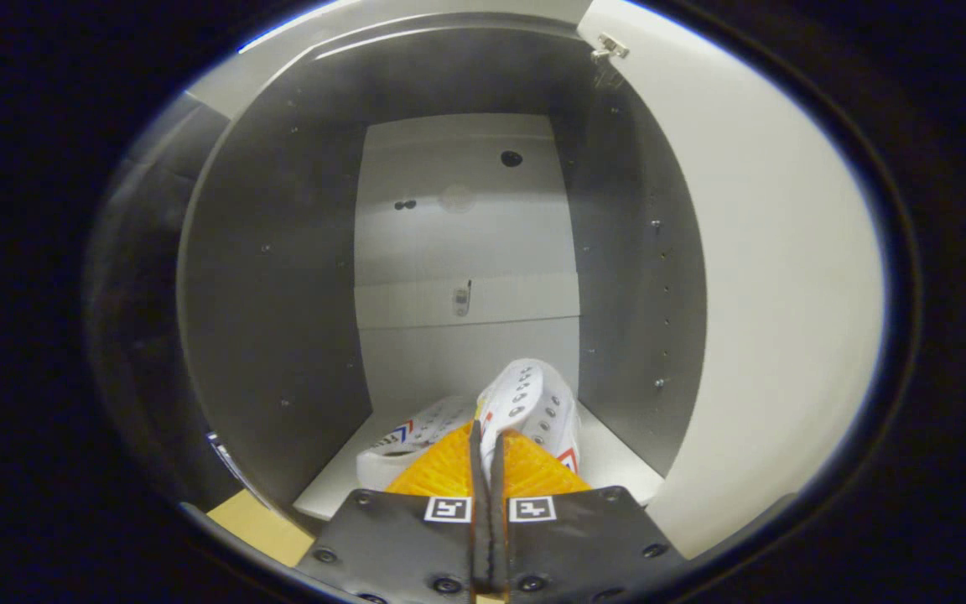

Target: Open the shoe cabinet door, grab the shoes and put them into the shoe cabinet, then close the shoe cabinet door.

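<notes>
In the gripper view, the hand-held gripper point(490, 457) reaches into the open shoe cabinet point(273, 277), its two fingers drawn almost together and pinching the rim of a white shoe point(533, 403) between them. The shoe hangs or rests with its toe pointing into the cabinet, its perforated upper turned towards the camera. It appears to be held by a thin edge so that it can be carried in nose first and set down without the fingers fouling the shelf. A second white shoe point(416, 436) with small coloured markings already lies on the cabinet floor point(609, 461), just left of the fingers and close beside the held one. That suggests the pair is being laid side by side, and that the task stands at placing the last shoe, with the closing of the door still to come. The cabinet door point(776, 277) stands swung wide on the right, its hinge point(610, 47) visible at the top corner, which leaves the whole opening free for the approach. Inside, the side walls are grey and carry rows of shelf-pin holes, while the back panel point(466, 252) is pale with a few dark holes. The cabinet floor is a smooth white board, lit from the front. A strip of light wooden surface point(261, 524) shows below the cabinet's left corner.
</notes>
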Demonstrator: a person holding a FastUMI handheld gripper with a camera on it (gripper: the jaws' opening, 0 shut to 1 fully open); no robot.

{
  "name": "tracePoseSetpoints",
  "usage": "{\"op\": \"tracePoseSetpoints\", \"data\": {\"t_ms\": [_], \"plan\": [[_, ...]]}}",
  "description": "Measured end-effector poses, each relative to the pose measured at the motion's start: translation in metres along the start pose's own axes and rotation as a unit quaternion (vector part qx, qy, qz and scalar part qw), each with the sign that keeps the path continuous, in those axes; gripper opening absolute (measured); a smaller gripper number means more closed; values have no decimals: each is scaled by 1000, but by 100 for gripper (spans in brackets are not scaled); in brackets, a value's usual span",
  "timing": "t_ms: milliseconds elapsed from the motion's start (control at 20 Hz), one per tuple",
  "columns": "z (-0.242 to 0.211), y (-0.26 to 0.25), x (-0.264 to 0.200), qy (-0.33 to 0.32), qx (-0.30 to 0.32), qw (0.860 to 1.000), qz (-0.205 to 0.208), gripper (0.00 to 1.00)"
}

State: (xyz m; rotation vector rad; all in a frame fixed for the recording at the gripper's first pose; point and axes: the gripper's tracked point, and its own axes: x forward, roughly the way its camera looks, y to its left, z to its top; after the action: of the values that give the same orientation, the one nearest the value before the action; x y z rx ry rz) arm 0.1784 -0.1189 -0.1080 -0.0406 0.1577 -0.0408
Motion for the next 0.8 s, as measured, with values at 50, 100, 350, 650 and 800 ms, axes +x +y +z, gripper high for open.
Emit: {"op": "tracePoseSetpoints", "data": {"t_ms": [50,100,350,650,800], "plan": [[0,-2,12,1,-2,1000,0,2],[0,-5,23,4,-7,1000,0,2],[-17,-13,69,28,-17,999,2,2],[-38,-14,97,57,-37,998,0,2],[-50,-16,107,78,-46,996,-5,2]]}}
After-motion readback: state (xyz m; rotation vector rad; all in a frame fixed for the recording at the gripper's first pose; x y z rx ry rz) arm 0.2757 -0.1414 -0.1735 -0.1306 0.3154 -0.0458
